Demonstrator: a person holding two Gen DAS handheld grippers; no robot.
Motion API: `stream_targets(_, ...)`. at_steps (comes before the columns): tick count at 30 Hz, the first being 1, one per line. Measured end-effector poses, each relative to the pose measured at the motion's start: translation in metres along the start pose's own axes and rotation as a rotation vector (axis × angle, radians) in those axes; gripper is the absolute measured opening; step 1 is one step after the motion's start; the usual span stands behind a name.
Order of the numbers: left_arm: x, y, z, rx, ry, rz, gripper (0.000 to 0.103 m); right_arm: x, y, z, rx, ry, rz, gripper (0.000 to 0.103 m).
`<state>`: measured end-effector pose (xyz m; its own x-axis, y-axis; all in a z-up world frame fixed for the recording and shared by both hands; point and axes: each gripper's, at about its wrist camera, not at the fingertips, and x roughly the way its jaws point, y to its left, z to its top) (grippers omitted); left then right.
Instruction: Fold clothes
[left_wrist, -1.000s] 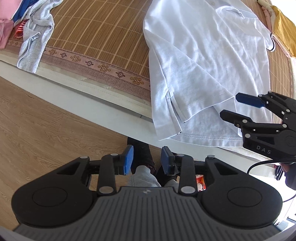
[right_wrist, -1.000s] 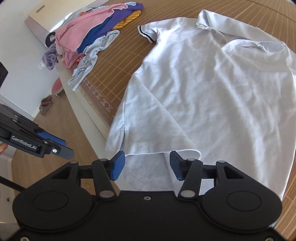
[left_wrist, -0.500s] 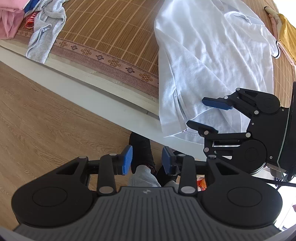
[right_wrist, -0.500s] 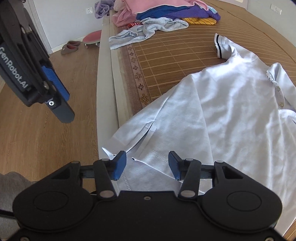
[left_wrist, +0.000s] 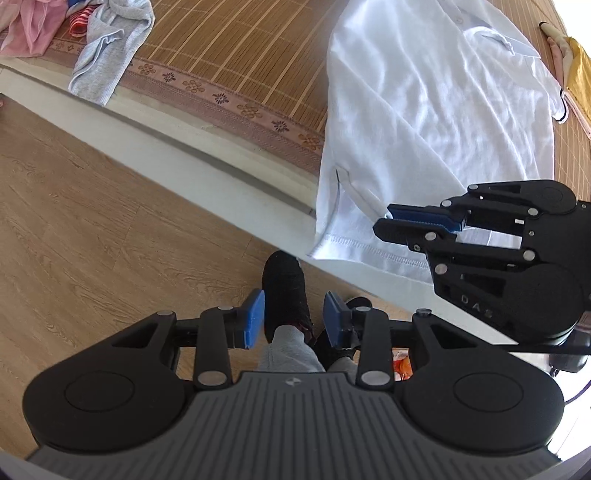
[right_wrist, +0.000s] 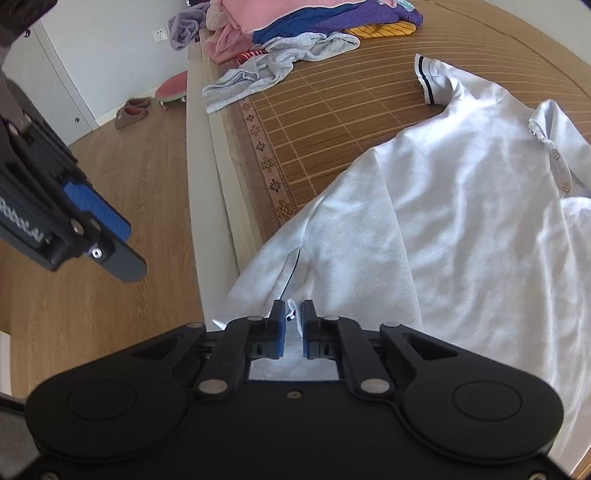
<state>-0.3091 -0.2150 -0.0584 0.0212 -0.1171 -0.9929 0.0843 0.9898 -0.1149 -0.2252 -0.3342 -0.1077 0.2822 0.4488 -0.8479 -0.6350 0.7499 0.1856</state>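
The right tool (right_wrist: 293, 325) pinches the hem of the white shirt (right_wrist: 461, 221) on the bed (right_wrist: 332, 110); the left tool (left_wrist: 293, 319) hangs open above the floor (left_wrist: 92, 221).

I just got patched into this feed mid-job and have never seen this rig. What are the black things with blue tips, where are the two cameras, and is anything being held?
There is no robot arm: a person holds a two-finger gripper in each hand, and each gripper carries a fisheye camera looking forward along its fingers. The black shape at the bottom of each picture is that camera's own gripper; the blue parts are the finger pads.

In the left wrist view, the left gripper is open over the floor, with the person's feet below it. The right gripper shows from the side, closed on the hem of the white polo shirt.

The right wrist view shows the same pinch: the right gripper has shirt fabric between its pads, near the side slit.

The shirt lies spread on a bamboo mat on a bed. A clothes pile sits further along the mat.
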Motion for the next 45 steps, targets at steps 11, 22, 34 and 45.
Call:
stream_targets(11,-0.013,0.025,-0.007,-0.125,-0.012,0.013,0.043,0.037,0.035,0.026,0.199,-0.042,0.204,0.018)
stream_targets(22,-0.005,-0.023,0.015,0.003,-0.042,-0.028,0.043,-0.044,-0.064,-0.015,0.446,-0.141,-0.036,0.044)
stream_targets(34,0.003,-0.105,0.105,0.04,-0.123,-0.137,0.043,-0.111,-0.164,-0.115,1.061,-0.242,-0.325,0.062)
stream_targets(45,0.006,-0.169,0.166,0.179,-0.187,-0.158,0.043,-0.118,-0.167,-0.117,1.04,-0.271,-0.321,0.075)
